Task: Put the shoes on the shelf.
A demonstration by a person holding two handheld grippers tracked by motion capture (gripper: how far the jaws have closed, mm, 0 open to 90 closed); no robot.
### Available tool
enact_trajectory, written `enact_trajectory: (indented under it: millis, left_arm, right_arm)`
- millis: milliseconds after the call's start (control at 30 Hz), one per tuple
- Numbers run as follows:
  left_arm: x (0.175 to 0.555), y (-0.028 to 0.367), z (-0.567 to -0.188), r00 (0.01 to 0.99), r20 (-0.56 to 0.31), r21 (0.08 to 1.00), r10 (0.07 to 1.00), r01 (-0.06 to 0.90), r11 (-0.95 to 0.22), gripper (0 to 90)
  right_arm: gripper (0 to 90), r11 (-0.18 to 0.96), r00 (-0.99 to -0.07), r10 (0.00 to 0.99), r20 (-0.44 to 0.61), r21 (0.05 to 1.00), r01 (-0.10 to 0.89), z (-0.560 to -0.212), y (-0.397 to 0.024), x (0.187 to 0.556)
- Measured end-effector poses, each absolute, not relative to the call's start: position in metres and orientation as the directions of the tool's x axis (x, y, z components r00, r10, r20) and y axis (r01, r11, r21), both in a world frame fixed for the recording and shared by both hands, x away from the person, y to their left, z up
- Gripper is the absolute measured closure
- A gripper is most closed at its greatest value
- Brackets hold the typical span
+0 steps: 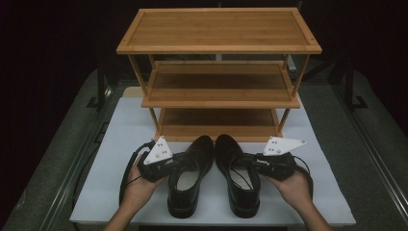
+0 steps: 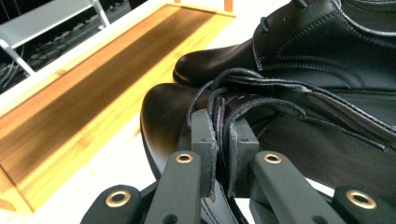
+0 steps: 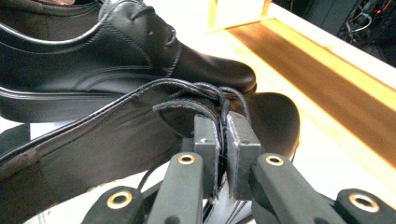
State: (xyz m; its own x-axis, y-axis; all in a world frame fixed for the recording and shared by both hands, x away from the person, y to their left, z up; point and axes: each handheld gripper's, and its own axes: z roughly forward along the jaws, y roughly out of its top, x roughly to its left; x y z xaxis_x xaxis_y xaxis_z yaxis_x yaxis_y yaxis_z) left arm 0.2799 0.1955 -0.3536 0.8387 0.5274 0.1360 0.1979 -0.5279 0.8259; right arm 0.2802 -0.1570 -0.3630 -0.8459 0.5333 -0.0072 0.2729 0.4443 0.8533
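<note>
Two black leather lace-up shoes stand side by side on the white board [image 1: 120, 130], toes toward the bamboo rack [image 1: 219, 30]. In the high view my left gripper [image 1: 176, 166] comes in from the left onto the left shoe [image 1: 202, 148], and my right gripper [image 1: 250, 163] from the right onto the right shoe [image 1: 226, 148]. In the left gripper view my left gripper [image 2: 223, 128] is shut on the left shoe's [image 2: 166, 109] upper edge by the laces. In the right gripper view my right gripper [image 3: 223, 126] is shut the same way on the right shoe [image 3: 278, 116].
The three-tier rack stands just beyond the shoes' toes, its bottom shelf [image 1: 219, 120] low on the board and bare, as are the middle shelf [image 1: 219, 84] and the top. Dark floor and metal frame rails [image 1: 370, 139] flank the board.
</note>
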Motion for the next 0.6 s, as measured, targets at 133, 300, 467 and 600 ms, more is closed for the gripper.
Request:
enact_trajectory:
  millis: [133, 300, 467, 600]
  left_arm:
    - [0.286, 0.195, -0.344, 0.837, 0.143, 0.832, 0.528, 0.187, -0.522, 84.0]
    - [0.298, 0.191, -0.338, 0.828, 0.158, 0.841, 0.538, 0.173, -0.512, 83.9]
    - [0.315, 0.185, -0.339, 0.81, 0.175, 0.848, 0.56, 0.165, -0.504, 83.9]
    - [0.331, 0.182, -0.346, 0.791, 0.174, 0.855, 0.586, 0.174, -0.488, 83.9]
  right_arm:
    - [84.2, 0.439, -0.843, 0.537, -0.024, 0.861, 0.255, -0.354, -0.161, 0.286]
    - [84.1, 0.437, -0.838, 0.545, -0.043, 0.867, 0.239, -0.347, -0.164, 0.297]
    - [84.1, 0.438, -0.828, 0.557, -0.064, 0.87, 0.227, -0.345, -0.163, 0.315]
    - [84.0, 0.445, -0.818, 0.57, -0.08, 0.867, 0.225, -0.347, -0.159, 0.333]
